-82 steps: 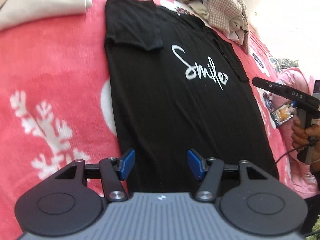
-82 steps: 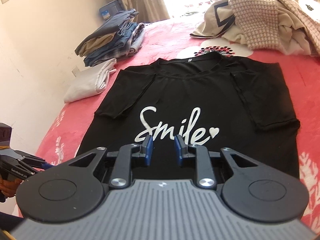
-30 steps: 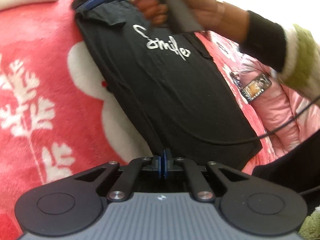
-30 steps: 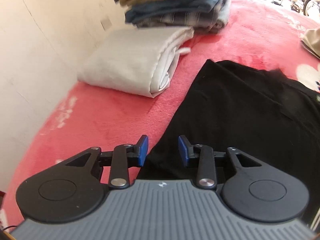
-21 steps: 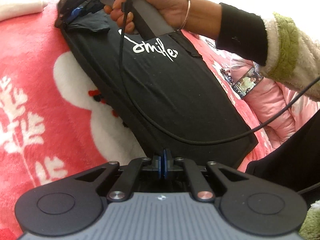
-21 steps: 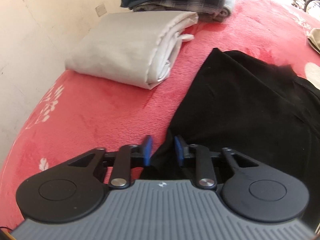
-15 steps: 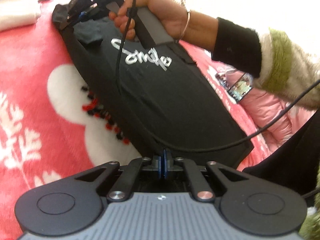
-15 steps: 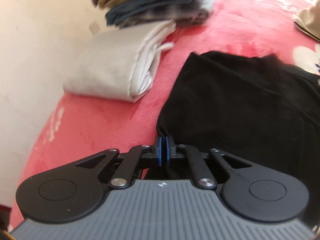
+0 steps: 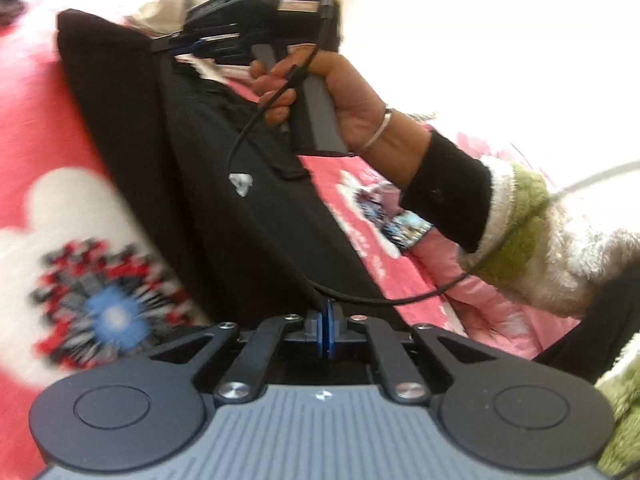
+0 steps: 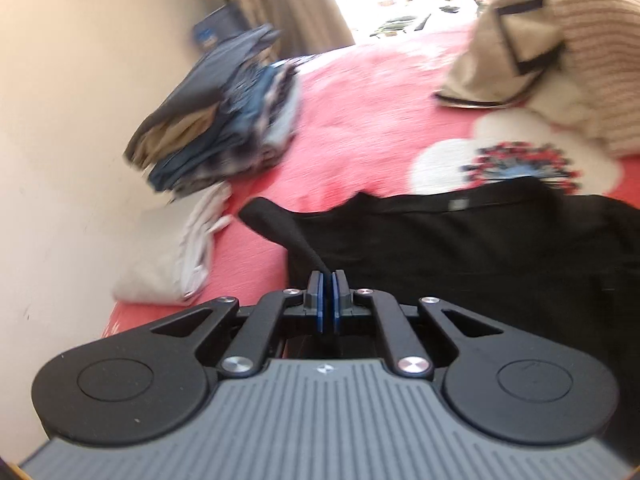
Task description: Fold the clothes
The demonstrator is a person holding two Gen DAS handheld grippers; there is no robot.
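- The black T-shirt is lying on a red blanket with white flower shapes, and one long side of it is being held up off the blanket so that it is folding over the rest of the shirt.
- The left gripper is pinching the hem corner of the shirt, its blue-padded jaws pressing together with black cloth between them.
- The right gripper is pinching the shirt near a sleeve, its jaws closing on a ridge of black cloth that is rising from the blanket to the pads.
- In the left wrist view a hand is gripping the grey handle of the right gripper, above the upper part of the shirt, and a black cable is hanging from it across the cloth.
- A stack of folded clothes is sitting by the wall, well apart from the shirt, with a folded white cloth lying just below it on the blanket.
- A heap of beige and knitted clothes is lying beyond the shirt's collar.
- Both views are blurring with motion, so finer detail is unclear.
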